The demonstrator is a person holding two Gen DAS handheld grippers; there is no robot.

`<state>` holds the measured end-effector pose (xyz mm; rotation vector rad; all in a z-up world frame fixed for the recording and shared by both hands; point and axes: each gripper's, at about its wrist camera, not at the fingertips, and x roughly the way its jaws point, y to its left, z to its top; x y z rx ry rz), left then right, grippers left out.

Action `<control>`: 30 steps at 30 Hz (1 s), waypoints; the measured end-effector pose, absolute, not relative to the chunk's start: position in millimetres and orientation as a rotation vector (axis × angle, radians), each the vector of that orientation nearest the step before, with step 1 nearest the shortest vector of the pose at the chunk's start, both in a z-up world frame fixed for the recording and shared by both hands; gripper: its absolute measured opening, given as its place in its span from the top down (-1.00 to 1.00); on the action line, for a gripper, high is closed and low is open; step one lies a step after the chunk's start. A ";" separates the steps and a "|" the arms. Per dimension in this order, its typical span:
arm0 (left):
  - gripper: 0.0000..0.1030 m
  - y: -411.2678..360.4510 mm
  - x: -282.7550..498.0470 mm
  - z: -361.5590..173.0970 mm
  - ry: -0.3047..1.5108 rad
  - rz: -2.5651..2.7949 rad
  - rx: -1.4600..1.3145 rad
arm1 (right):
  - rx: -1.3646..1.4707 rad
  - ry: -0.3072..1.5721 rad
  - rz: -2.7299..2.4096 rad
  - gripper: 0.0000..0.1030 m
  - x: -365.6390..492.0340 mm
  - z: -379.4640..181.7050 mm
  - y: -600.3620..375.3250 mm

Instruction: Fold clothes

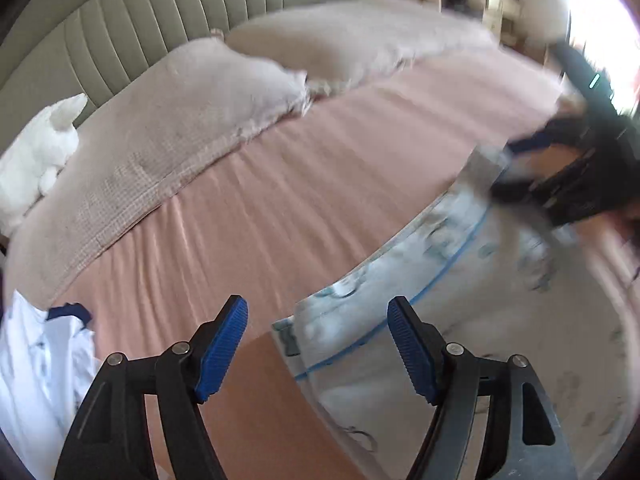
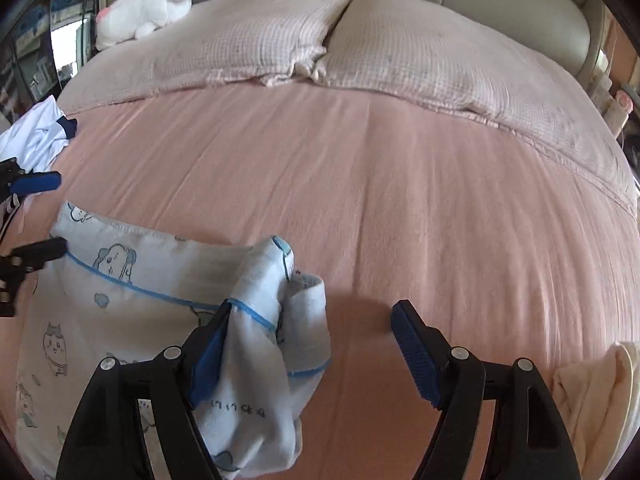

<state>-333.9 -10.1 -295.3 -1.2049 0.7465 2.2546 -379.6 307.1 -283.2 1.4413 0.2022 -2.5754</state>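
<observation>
Our left gripper (image 1: 318, 344) gapes wide, empty; right gripper (image 2: 312, 344) gapes too, shirt (image 2: 120, 280) draped at nine o'clock. We should pinch hems squarely.

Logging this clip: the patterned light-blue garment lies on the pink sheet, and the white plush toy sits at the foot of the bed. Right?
Not quite. The plush toy sits at the head of the bed, beside the pillows, as the right wrist view shows. The garment does lie on the pink sheet.
</observation>
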 end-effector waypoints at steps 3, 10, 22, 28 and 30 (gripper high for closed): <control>-0.46 -30.4 -349.2 -280.4 0.645 2.353 -1.258 | 1.443 0.192 -2.625 -0.49 -377.4 -267.4 315.8; -0.40 -8.3 -276.0 -257.5 0.563 1.949 -1.106 | 1.452 0.169 -2.337 -0.54 -320.0 -254.7 295.4; -0.45 -27.8 -194.3 -248.7 0.752 1.762 -1.121 | 1.560 0.159 -2.240 -0.58 -239.0 -246.4 312.8; -0.54 20.0 -134.0 -300.1 1.089 1.561 -1.126 | 1.725 0.277 -2.065 -0.61 -210.9 -282.6 260.5; -0.54 3.4 -143.1 -296.2 1.024 1.603 -1.228 | 1.753 0.328 -2.032 -0.62 -191.7 -287.7 263.1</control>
